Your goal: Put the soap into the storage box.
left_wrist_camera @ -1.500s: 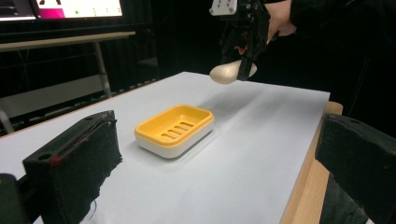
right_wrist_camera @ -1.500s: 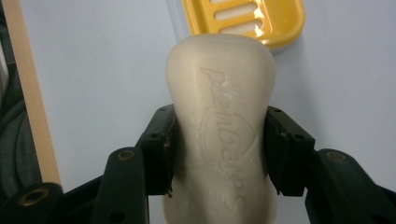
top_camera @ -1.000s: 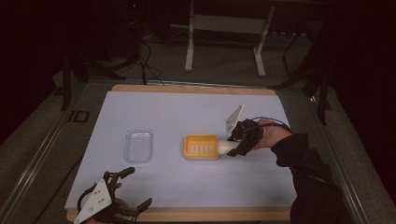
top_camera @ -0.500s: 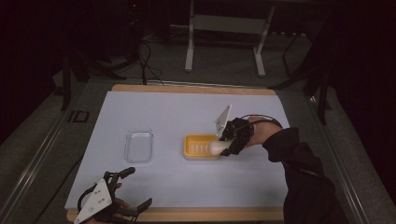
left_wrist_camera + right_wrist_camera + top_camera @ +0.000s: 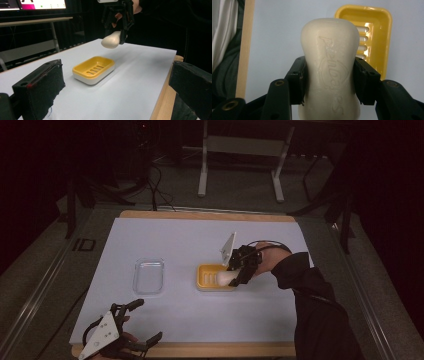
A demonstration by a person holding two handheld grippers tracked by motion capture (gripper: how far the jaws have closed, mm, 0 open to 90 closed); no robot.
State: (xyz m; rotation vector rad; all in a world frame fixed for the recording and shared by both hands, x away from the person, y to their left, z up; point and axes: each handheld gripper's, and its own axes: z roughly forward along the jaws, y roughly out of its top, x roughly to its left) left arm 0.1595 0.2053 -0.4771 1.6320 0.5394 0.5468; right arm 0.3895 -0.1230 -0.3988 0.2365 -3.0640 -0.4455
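The right gripper (image 5: 235,279) clamps a soap (image 5: 330,72) above the yellow dish (image 5: 94,69). The left gripper (image 5: 135,327), at seven o'clock on the table (image 5: 175,240), gapes empty.

The right tool (image 5: 236,276) is shifted leftward from where it is seen a second earlier, and the bar of soap (image 5: 223,278) clamped in it is carried along. The soap, earlier held at the right-hand end of the yellow soap dish (image 5: 210,277), is now held above the dish's right half, clear of it.
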